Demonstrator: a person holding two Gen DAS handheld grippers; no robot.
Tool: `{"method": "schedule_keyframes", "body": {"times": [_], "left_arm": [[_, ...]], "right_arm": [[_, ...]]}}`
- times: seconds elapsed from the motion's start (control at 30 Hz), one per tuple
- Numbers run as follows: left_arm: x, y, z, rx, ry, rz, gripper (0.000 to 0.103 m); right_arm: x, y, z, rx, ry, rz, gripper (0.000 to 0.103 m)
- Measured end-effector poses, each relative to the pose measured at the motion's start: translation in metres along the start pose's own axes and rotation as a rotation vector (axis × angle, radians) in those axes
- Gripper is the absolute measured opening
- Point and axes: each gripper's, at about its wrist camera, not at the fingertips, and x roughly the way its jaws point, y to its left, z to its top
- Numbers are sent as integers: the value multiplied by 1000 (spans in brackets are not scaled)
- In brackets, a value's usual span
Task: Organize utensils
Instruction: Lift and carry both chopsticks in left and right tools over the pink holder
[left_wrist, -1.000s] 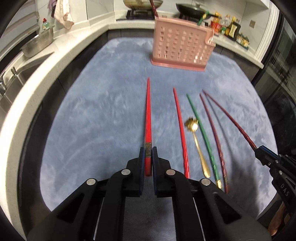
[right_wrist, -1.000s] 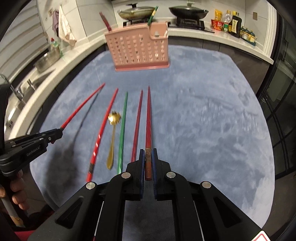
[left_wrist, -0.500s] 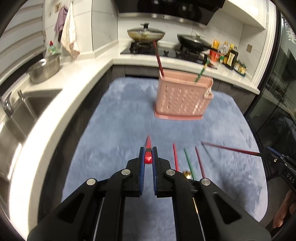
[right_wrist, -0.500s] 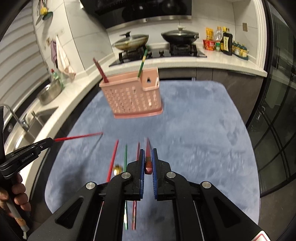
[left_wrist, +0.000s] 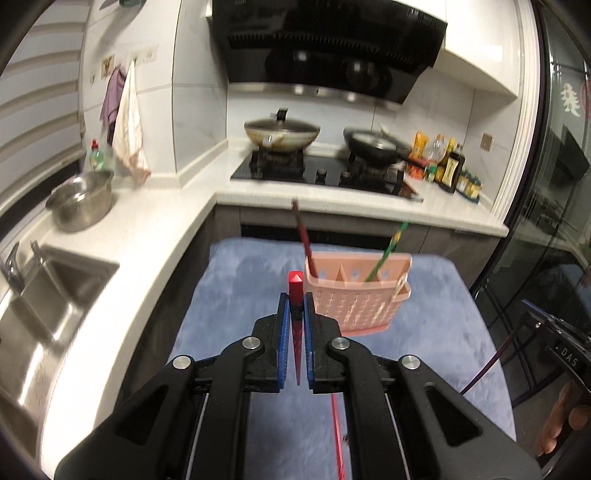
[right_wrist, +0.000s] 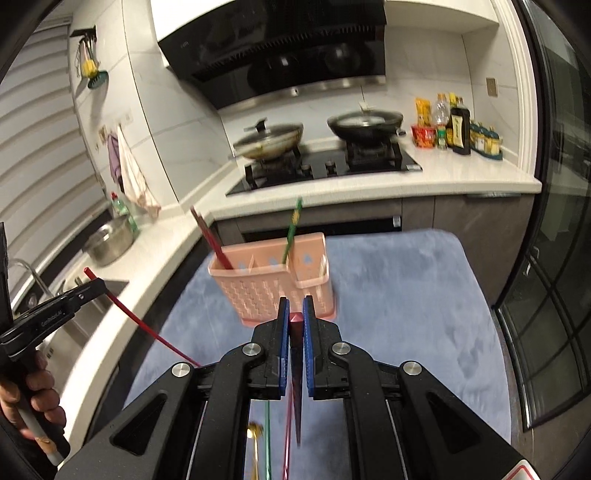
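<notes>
Chopsticks: red chopstick (left_wrist: 295, 295) pinched in left gripper (left_wrist: 295, 306) jaws | dark-red chopstick (right_wrist: 296, 332) pinched in right gripper (right_wrist: 296, 314) | both hang tip-down | pink caddy (right_wrist: 273, 291) ahead, below.

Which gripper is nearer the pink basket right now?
Right, probably. The right gripper has the basket straight ahead, and it fills more of that view. The left gripper is off to the basket's left, with the basket ahead and to its right.

dim indoor light, strong fisheye bending at dark edges, motion blur across the counter (left_wrist: 155, 236)
</notes>
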Motion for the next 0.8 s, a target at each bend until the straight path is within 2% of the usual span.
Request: {"method": "schedule_keyframes", "body": {"times": [0.23,0.4,0.6,0.8], "left_arm": [[-8,-12,57,-2,-115,-40,7],[-4,-20,89,-2,-190,-37,7],[27,-22,108,-24,-183,-45,7],[55,-24,105,-29,-138,-42,7]], "right_arm": [[2,3,58,34,-108,58,7],[7,6,100,60,-193,81,7],[39,13,130,63,-221,80,7],[65,19,143,69,-221,71,7]]}}
